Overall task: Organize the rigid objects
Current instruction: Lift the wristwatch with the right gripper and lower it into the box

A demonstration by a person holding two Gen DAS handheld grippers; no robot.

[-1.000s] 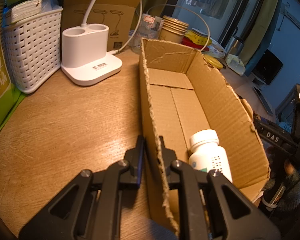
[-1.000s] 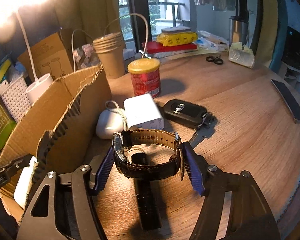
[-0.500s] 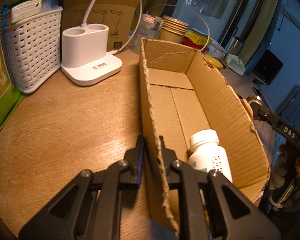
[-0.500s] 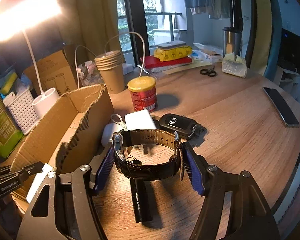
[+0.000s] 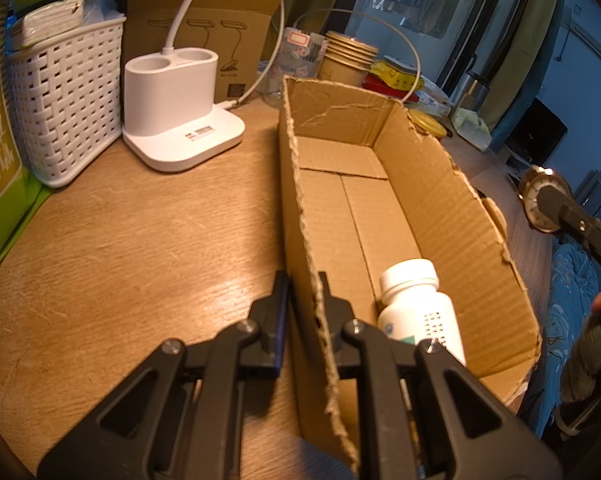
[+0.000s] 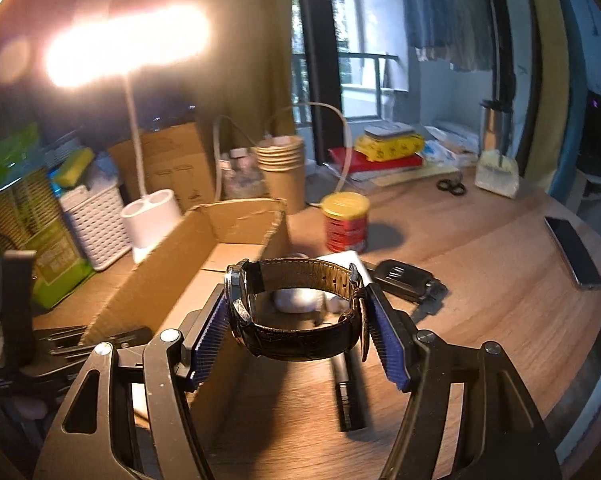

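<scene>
Right hand-held gripper (image 6: 296, 320) has risen since a second ago; the watch (image 6: 300, 312) clamped between its blue pads now hangs above the cardboard box's (image 5: 452, 216) right wall, off the worktop (image 5: 140, 248). Strap loop's long axis runs pad to pad, dial facing left. Left hand-held gripper (image 5: 303, 292) unchanged, pinching the box's left wall. White bottle (image 5: 418, 308) lies in the box, cap pointing away.

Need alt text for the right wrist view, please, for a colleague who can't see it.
The right gripper holds a black-strapped watch between blue pads, above the table beside an open cardboard box. Beyond lie a key fob, red can and phone.
</scene>
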